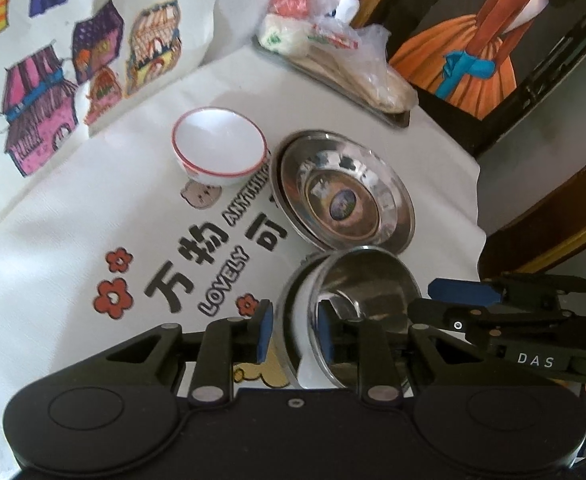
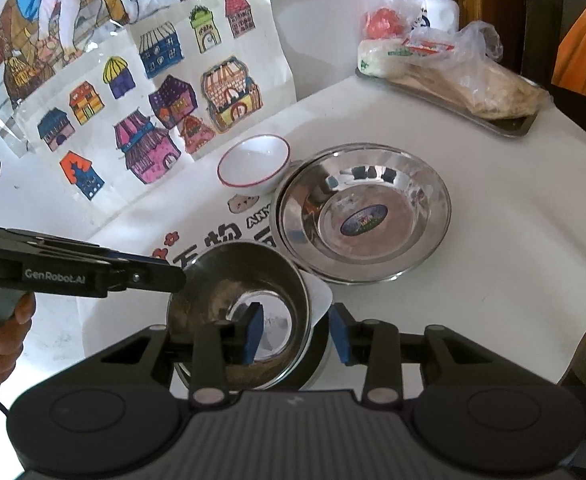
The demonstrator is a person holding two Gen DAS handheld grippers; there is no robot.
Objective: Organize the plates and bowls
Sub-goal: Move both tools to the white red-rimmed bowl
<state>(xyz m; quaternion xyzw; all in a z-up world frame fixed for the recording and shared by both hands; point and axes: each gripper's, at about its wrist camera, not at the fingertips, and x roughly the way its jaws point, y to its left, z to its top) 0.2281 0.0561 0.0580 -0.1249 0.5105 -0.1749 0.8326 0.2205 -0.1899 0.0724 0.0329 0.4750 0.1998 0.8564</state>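
Holding the steel bowl (image 1: 357,312) by its rim, my left tongs (image 1: 295,330) have one pad outside the wall and one inside, pressed on it. My right tongs (image 2: 297,334) clamp the opposite rim the same way. This bowl is tilted, just beside the stacked steel plates (image 2: 367,212) on the white cloth (image 2: 493,240). Behind them stands the white bowl (image 2: 253,164) with a red rim.

Hidden behind the left gripper (image 1: 295,330) fingers: the near rim of the steel bowl (image 1: 357,312), whether pinched or merely straddled, not clear. Under the plastic bag (image 2: 453,60) on the tray (image 2: 509,126), contents too blurred to name. Half covered by the steel plates (image 2: 365,212): the printed lettering on the tablecloth (image 2: 493,280).
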